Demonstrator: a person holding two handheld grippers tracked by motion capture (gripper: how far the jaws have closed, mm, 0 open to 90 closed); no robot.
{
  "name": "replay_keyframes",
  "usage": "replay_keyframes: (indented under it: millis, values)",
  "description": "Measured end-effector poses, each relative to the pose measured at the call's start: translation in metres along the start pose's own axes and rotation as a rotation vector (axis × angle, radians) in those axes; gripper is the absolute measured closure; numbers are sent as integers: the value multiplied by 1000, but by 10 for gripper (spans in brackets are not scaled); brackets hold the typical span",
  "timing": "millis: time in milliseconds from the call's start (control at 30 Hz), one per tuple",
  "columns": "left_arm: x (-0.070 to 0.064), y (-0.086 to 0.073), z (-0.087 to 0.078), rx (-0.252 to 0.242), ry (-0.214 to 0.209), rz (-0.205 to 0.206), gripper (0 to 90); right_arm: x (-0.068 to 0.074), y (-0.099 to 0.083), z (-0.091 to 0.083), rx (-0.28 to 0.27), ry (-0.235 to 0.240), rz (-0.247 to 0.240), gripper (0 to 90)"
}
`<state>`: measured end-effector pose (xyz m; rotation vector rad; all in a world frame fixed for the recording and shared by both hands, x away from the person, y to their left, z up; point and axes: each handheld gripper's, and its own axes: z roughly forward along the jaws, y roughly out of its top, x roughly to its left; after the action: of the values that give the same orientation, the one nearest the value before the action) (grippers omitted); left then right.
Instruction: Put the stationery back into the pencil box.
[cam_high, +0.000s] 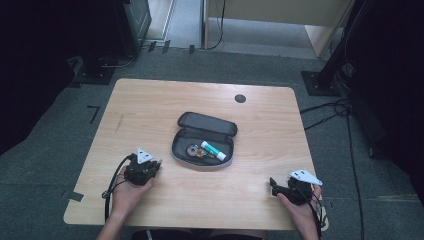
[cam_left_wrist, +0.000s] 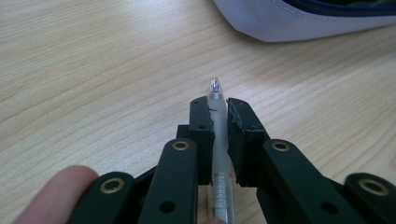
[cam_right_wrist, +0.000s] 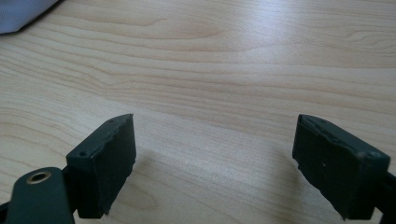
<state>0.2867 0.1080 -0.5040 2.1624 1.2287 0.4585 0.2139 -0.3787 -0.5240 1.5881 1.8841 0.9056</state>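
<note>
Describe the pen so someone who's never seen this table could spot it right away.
Start at the open grey pencil case in the middle of the wooden table, then look toward the near left corner, where the left gripper is. The pen is clamped between its black jaws, tip pointing forward. Unlike the green-capped glue stick inside the case, it is slim and clear.

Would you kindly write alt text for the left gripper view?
The left gripper is shut on a clear pen, tip pointing forward, above a light wooden table. The grey edge of an open pencil case sits at top right.
</note>
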Motion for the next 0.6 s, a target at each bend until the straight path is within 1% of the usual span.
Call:
replay_keyframes:
  millis: [33, 67, 100, 133, 167, 233, 267, 300, 333, 433, 533, 600]
  values:
    - [1, 0, -1, 7, 8, -5, 789, 0, 0, 0, 1, 0, 2, 133]
    - [1, -1, -1, 11, 10, -10, 729, 0, 0, 0, 1, 0, 2, 133]
    - [0, -1, -2, 12, 9, -18, 692, 0, 0, 0, 0, 1, 0, 133]
    - [0, -3, -4, 16, 6, -19, 675, 0, 0, 0, 0, 1, 0, 133]
    - [0, -4, -5, 20, 9, -14, 680, 0, 0, 0, -1, 1, -1, 133]
    - [0, -8, -8, 16, 10, -27, 690, 0, 0, 0, -1, 1, 0, 134]
    - [0, -9, -9, 16, 12, -29, 712, 0, 0, 0, -1, 1, -1, 134]
    - [0, -10, -10, 18, 12, -24, 766, 0, 0, 0, -3, 1, -3, 135]
    - [0, -10, -10, 15, 6, -25, 799, 0, 0, 0, -3, 2, -5, 135]
    - [2, -10, -10, 11, -10, -9, 813, 0, 0, 0, 2, 0, -2, 136]
    - [4, -10, -9, 6, -27, -10, 816, 0, 0, 0, -1, 0, 0, 136]
    - [5, -9, -11, -14, -38, -14, 817, 0, 0, 0, -3, 2, 7, 136]
